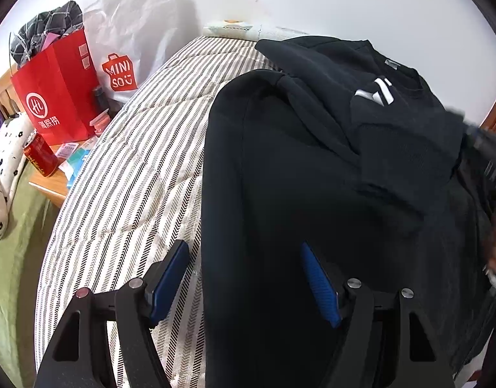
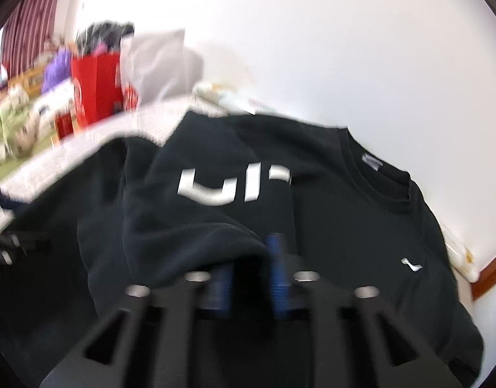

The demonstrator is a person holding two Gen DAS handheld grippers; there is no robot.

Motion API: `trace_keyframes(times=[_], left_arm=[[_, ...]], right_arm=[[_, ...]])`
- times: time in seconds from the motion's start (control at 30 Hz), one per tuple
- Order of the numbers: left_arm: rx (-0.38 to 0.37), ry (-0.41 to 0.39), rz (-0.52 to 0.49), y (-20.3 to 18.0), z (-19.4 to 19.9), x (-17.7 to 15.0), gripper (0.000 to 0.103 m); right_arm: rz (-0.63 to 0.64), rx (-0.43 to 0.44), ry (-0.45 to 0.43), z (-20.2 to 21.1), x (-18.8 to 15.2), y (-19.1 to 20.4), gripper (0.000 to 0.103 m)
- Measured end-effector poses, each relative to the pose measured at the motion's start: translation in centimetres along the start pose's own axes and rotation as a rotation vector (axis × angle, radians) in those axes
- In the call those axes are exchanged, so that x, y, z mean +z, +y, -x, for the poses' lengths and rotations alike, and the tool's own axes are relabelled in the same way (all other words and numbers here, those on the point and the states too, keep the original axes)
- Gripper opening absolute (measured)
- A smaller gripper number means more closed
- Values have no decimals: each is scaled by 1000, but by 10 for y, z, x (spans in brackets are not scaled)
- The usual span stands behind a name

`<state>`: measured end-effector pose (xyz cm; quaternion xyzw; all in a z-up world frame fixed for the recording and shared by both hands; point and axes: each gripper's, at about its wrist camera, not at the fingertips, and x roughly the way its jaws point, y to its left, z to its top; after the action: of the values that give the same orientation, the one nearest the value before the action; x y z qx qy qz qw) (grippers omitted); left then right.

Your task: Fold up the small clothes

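Right wrist view: right gripper [image 2: 251,258] pinches black sweatshirt [image 2: 345,226] fold.

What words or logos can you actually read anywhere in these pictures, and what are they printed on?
"MINI SO": white plastic bag, on its red bag-shaped logo.
"HL" in a circle, with Chinese characters beneath that I cannot make out: red paper bag.
Partial white letters, cut off by a fold and unreadable: black sweatshirt.
Red can, grey neck label: too small to read.
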<state>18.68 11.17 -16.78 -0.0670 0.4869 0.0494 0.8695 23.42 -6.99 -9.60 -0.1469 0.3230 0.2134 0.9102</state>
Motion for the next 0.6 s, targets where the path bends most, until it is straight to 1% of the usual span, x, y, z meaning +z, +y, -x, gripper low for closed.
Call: trace_keyframes(times=[0.07,0.13,0.17,0.2,0.23,0.27,0.3,0.33,0.4,0.43,0.47,0.5,0.53,0.6], left_arm=[[10,-2,-10,-2,0,-1,69],[15,-4,-10,-2,-1,-1,69],[18,-4,-8,-2,-1,-1,69],[20,-4,-6,-3,0,0,69],[23,-3,-6,-3,0,0,70],[27,-4,-8,-4,1,0,70],[28,-6,-9,-4,1,-1,70],[29,-9,-12,-5,1,-2,71],[29,-14,-14,-5,1,-3,71],[29,-15,-15,-4,1,-3,71],[30,-15,-18,-5,2,-3,72],[31,-14,-20,-6,2,-4,72],[29,-11,-19,-6,3,-4,72],[24,-6,-15,-5,3,-3,72]], right_arm=[[-115,4,-30,6,3,-24,12],[-286,-43,-40,14,-3,-63,11],[-348,-62,-39,16,-8,-78,11],[-439,-95,-20,18,-19,-102,11],[-495,-112,7,17,-28,-117,12],[-522,-120,29,16,-35,-125,13],[-554,-130,70,13,-44,-136,14],[-589,-132,118,11,-56,-145,16],[-633,-116,169,12,-74,-155,28],[-637,-103,190,13,-81,-155,39],[-622,-108,206,16,-86,-152,48],[-599,-124,193,17,-89,-150,51],[-561,-155,201,23,-92,-144,53],[-515,-176,190,33,-94,-138,53]])
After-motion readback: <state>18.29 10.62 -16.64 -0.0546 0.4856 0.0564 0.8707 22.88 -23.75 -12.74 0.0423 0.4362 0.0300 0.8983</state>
